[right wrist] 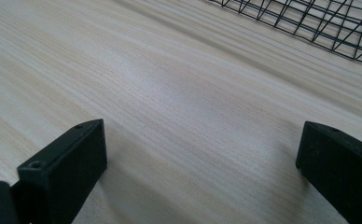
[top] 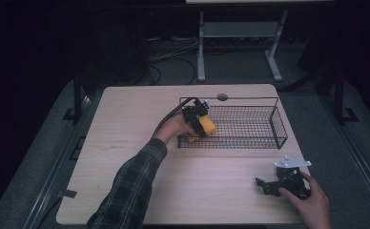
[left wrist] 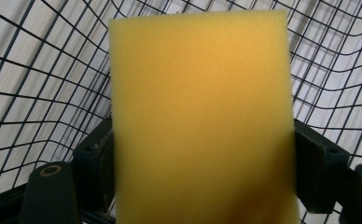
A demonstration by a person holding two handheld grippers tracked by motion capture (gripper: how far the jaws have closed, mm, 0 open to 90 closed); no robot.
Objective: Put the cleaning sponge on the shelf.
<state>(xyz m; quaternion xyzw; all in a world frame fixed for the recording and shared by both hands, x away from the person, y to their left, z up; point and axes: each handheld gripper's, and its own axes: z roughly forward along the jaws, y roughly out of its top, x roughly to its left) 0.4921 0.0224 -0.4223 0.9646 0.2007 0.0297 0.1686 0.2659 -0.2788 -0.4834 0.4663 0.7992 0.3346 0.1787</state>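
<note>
Your left gripper (top: 198,119) clamps the yellow sponge (left wrist: 202,116) just inside the wire basket's (top: 278,125) left end, your right gripper (right wrist: 202,154) gaping idle on the table (top: 140,124); released high, the springy sponge could bounce out over the rim.

Dark room, grey floor (top: 316,119)

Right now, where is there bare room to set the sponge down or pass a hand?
Bare: the wire basket floor right of the yellow sponge, the tabletop left of the basket, and the front strip between basket and right hand-held gripper. Crowded: the basket's left end, around the left hand-held gripper.
</note>
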